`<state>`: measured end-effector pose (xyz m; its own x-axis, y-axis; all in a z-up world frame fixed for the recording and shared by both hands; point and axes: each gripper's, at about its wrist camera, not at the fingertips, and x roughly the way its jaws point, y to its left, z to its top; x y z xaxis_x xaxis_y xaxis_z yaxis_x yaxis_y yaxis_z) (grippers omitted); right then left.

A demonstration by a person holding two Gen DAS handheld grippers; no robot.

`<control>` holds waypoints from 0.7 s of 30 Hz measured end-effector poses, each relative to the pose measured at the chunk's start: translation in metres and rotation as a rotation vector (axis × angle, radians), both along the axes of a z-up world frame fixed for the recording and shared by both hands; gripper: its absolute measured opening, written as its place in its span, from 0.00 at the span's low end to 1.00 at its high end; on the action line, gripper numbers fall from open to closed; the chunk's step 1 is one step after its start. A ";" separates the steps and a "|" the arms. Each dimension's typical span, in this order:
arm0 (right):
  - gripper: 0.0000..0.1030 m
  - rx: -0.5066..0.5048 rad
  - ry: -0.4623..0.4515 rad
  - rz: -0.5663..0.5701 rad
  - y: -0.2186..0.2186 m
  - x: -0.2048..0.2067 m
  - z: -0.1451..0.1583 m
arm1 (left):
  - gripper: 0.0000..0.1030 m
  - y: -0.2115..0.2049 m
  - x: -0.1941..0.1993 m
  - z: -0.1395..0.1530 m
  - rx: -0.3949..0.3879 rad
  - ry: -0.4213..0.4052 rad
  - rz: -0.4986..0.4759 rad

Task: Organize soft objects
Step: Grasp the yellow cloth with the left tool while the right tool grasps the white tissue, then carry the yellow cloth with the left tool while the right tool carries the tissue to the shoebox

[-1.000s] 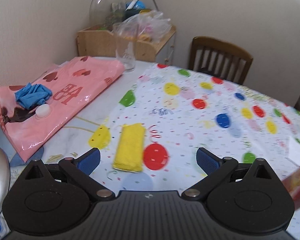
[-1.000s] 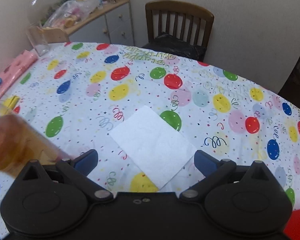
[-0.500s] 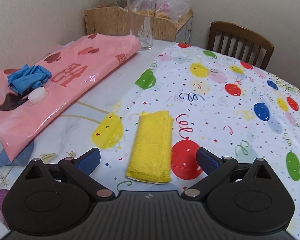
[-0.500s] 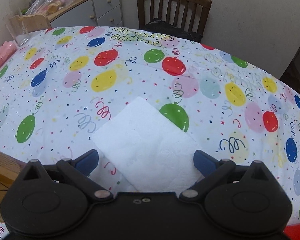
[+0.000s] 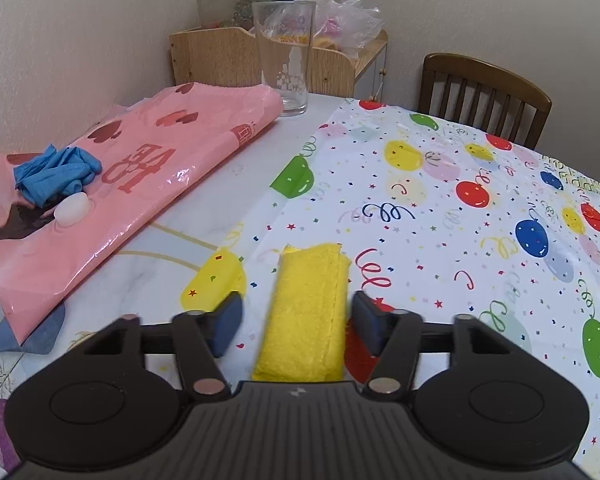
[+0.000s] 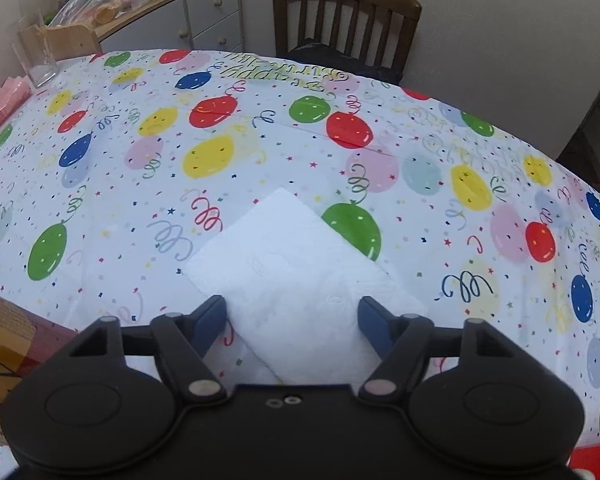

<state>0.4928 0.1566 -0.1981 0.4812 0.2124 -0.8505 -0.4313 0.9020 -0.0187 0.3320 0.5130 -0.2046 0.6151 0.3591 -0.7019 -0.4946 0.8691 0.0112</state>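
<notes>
A: Where is the left gripper [image 5: 297, 322]?

B: Low over the surface [image 5: 240, 160], its jaws released and straddling a folded yellow cloth [image 5: 308, 304]. The cloth lies flat on the balloon tablecloth [image 5: 460, 240], lengthwise between the blue pads [image 5: 226, 326]. The right pad looks close to the cloth's edge; whether it touches, I cannot tell from this angle.

A: And the right gripper [image 6: 293, 318]?

B: Also released. Its jaws flank the near part of a white paper napkin [image 6: 296, 280], which lies flat on the same tablecloth [image 6: 140, 200], turned cornerwise.

A: What else is there?

B: On the left, a pink plastic bag [image 5: 140, 184] with a bunched blue glove [image 5: 54, 174] and a small white cap [image 5: 72, 210] on it. A tall clear glass [image 5: 286, 56] stands just beyond the bag. Behind it is a wooden shelf unit [image 5: 220, 56] with clutter on top, and a wooden chair [image 5: 484, 96] stands at the far side.
</notes>
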 end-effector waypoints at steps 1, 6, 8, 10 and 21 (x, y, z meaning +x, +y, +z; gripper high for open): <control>0.64 0.000 -0.002 -0.007 0.000 -0.001 0.000 | 0.43 -0.001 0.000 0.001 -0.001 -0.001 -0.001; 0.38 -0.004 -0.010 -0.025 0.000 -0.005 0.004 | 0.38 -0.004 0.001 0.003 -0.011 -0.002 -0.004; 0.27 0.004 -0.003 -0.026 -0.001 -0.006 0.005 | 0.37 -0.004 0.000 0.003 -0.016 0.000 0.000; 0.14 0.002 -0.007 -0.023 0.000 -0.008 0.006 | 0.37 -0.004 -0.001 0.004 -0.027 -0.002 0.004; 0.02 0.053 -0.080 -0.053 -0.012 -0.027 0.037 | 0.37 -0.010 -0.018 0.011 -0.042 -0.004 0.000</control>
